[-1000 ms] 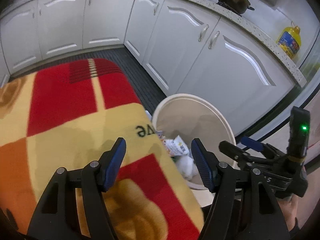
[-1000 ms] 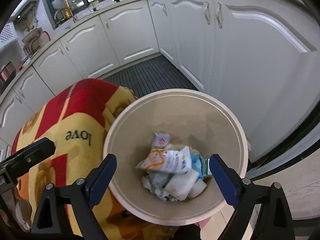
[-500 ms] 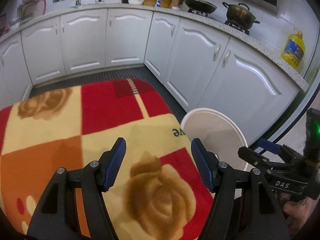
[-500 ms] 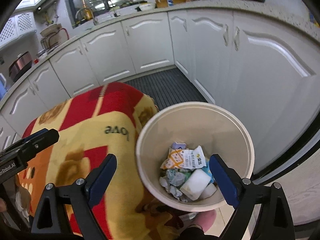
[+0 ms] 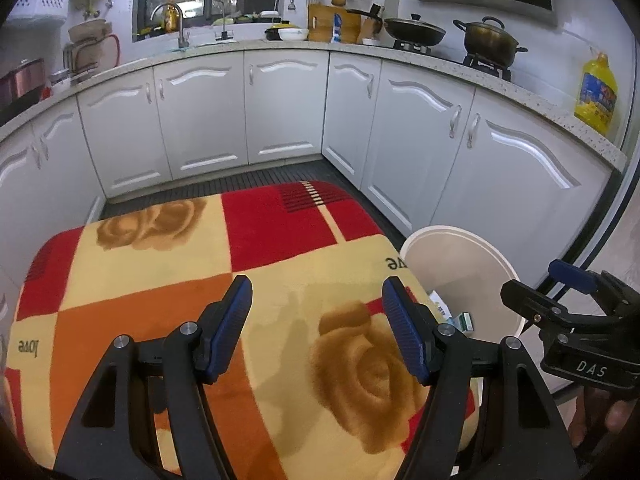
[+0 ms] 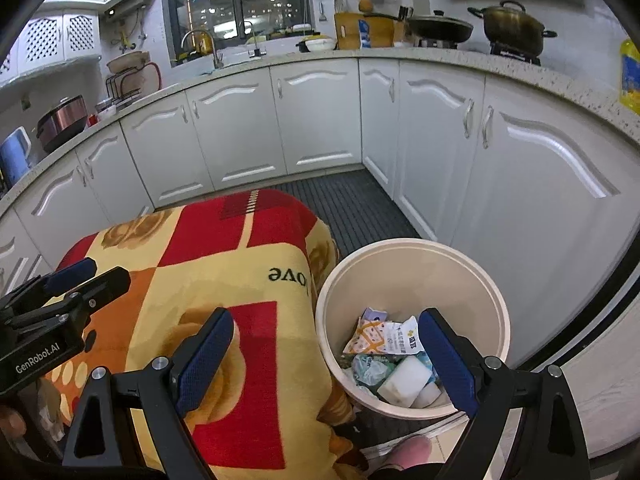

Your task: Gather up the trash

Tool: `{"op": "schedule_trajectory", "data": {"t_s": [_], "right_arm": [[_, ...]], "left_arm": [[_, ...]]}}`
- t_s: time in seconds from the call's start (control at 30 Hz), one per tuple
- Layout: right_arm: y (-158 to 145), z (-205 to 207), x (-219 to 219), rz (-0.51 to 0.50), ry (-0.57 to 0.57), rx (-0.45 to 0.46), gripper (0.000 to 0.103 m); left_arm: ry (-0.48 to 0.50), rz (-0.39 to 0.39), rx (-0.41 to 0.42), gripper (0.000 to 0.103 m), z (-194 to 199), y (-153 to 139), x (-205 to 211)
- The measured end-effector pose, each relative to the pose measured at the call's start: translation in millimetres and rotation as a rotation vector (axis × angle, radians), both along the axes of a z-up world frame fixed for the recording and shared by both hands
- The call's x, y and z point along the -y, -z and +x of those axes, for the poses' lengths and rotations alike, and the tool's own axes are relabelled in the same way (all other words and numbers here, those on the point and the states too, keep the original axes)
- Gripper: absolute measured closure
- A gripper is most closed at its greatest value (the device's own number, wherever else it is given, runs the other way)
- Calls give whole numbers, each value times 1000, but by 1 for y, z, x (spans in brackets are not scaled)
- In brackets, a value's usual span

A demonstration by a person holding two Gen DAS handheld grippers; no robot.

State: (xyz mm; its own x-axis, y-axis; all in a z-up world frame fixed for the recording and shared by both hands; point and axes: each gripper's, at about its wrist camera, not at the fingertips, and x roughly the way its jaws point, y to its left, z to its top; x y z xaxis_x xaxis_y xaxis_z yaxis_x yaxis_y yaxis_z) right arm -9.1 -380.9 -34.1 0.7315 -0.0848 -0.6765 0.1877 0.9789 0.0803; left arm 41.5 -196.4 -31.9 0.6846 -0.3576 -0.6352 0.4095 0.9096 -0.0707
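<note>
Two black hand-held grippers with blue pads, the left gripper (image 5: 316,324) and right gripper (image 6: 326,354), hang spread and empty beside the round cream plastic bin (image 6: 412,248) holding crumpled wrappers (image 6: 384,340); any next grab, likely, wants a clear look over the flower-patterned red-and-yellow blanket (image 5: 168,280) first.

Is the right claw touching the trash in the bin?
Apart. In the right wrist view the right claw is open and empty, above the bin, with the trash at its bottom.

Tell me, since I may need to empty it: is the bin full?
No. The bin holds wrappers only at its bottom; its inner wall shows bare above.
</note>
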Motion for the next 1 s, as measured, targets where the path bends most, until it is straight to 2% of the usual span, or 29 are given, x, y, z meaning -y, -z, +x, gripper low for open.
{"op": "schedule_trajectory", "data": {"t_s": [0.33,0.53,0.77,1.0], "right_arm": [[-21,-26,1,-6,43,63,11],[-36,-42,0,-11,56,103,11],[-51,-55,-2,-12,68,139,11],[-60,-65,-10,-33,82,173,11]], "left_arm": [[13,-23,57,36,-22,-20,3],[12,15,125,36,-40,-36,9],[21,-12,177,36,-57,-54,8],[31,-42,190,36,-64,-61,6]]}}
